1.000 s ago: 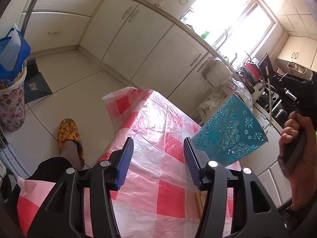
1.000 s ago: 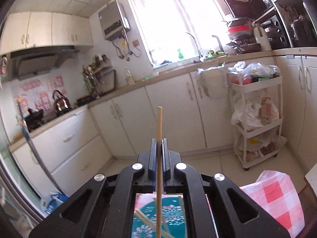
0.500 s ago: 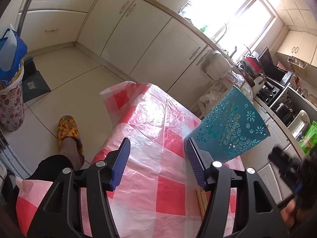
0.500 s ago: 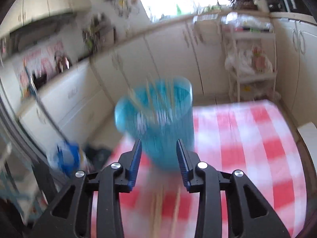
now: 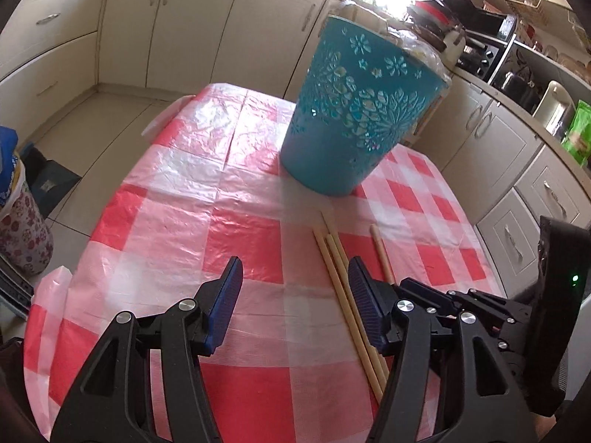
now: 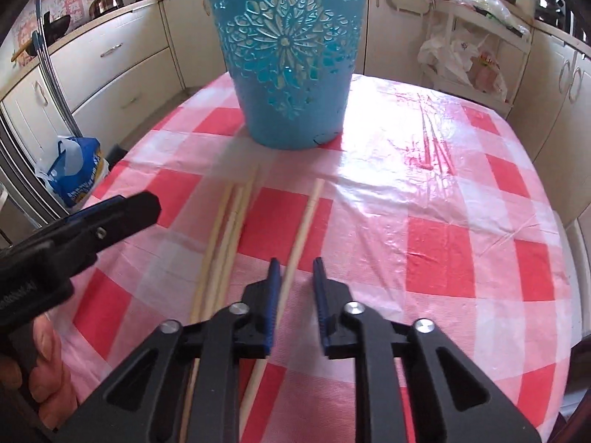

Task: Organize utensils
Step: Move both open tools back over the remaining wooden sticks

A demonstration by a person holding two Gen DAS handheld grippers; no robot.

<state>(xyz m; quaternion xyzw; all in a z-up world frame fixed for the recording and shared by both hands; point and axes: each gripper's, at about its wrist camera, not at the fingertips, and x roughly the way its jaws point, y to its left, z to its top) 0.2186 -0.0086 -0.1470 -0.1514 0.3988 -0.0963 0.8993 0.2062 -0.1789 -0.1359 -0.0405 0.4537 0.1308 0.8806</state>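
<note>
Right gripper (image 6: 293, 284) down at the table, lining up on the lone chopstick (image 6: 295, 236)

Its jaws have just been closing and stand a narrow gap apart; the stick runs by the left pad, not pinched as far as I can see. That stick lies on the checked tablecloth (image 6: 461, 221) in front of the teal basket (image 6: 288, 55), with three more chopsticks (image 6: 221, 236) just to its left. Looks like the pick-up step: next it needs a squeeze, then a lift to the basket. Left gripper (image 5: 291, 295) hovers nearby, spread wide and empty, tilted down.
</note>
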